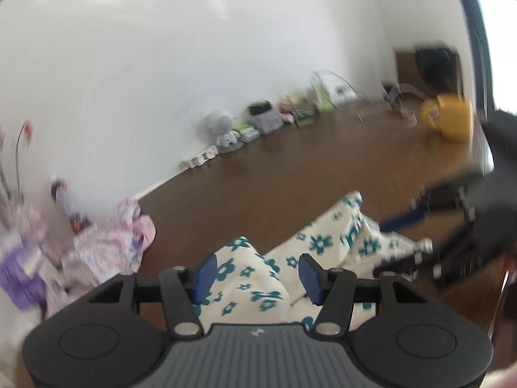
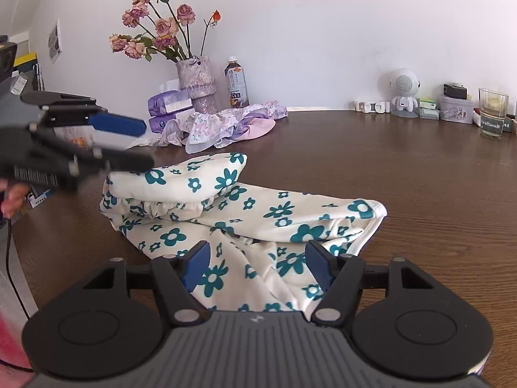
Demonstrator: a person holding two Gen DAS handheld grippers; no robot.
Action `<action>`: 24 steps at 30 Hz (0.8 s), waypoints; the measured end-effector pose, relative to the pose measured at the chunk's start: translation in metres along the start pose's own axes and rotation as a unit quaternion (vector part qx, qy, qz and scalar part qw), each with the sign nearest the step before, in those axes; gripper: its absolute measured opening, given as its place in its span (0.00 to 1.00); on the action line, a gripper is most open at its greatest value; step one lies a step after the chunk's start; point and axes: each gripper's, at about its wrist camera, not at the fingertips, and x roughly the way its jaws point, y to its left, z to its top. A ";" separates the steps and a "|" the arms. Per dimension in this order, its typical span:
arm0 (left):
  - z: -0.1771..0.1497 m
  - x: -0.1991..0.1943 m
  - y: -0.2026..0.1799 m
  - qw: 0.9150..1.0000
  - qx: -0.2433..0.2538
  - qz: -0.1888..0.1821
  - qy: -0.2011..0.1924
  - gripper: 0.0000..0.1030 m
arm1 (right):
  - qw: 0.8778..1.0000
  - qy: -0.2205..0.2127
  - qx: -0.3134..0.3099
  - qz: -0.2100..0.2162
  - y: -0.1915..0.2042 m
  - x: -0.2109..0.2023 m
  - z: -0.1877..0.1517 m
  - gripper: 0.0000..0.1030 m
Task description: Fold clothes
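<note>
Lying on the brown table [image 2: 404, 168] is the floral garment [image 2: 245, 213], cream with teal flowers, partly folded: one section with a gathered elastic edge is doubled over on top at the left, and a longer part runs toward the right gripper [image 2: 258, 268]. That gripper hangs low over the near end of the cloth with its blue pads [image 2: 197, 266] spread wide, fabric showing between them but not pinched.

In the left wrist view the left gripper [image 1: 258, 279] is likewise wide apart above a raised bunch of the same garment [image 1: 258, 278]; whether the pads touch the cloth I cannot tell, as the view is blurred. From the right wrist camera the left gripper [image 2: 135, 144] reaches in from the left, its fingers parted, tips just over the folded section's left edge.

Behind the garment sits a crumpled pink and lilac cloth [image 2: 226, 123], near a vase [image 2: 197, 84] of dried roses, a bottle [image 2: 237, 82] and purple tissue packs [image 2: 164, 103]. Along the wall at right stand a small white robot figure [image 2: 404, 92], a tin [image 2: 455, 111] and a glass [image 2: 492, 113]. A yellow mug [image 1: 449, 116] stands far across the table in the left view
</note>
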 end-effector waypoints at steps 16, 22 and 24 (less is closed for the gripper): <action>-0.058 0.017 0.025 0.999 -0.039 -0.029 0.000 0.55 | 1.000 -0.012 0.013 -0.017 0.042 0.018 0.018 0.66; -0.074 0.000 0.053 0.997 -0.074 -0.020 -0.017 0.56 | 1.000 -0.027 0.009 -0.002 0.068 0.044 0.044 0.50; -0.085 0.006 0.056 0.997 -0.078 -0.024 -0.004 0.56 | 1.000 -0.016 0.014 0.006 0.075 0.060 0.049 0.41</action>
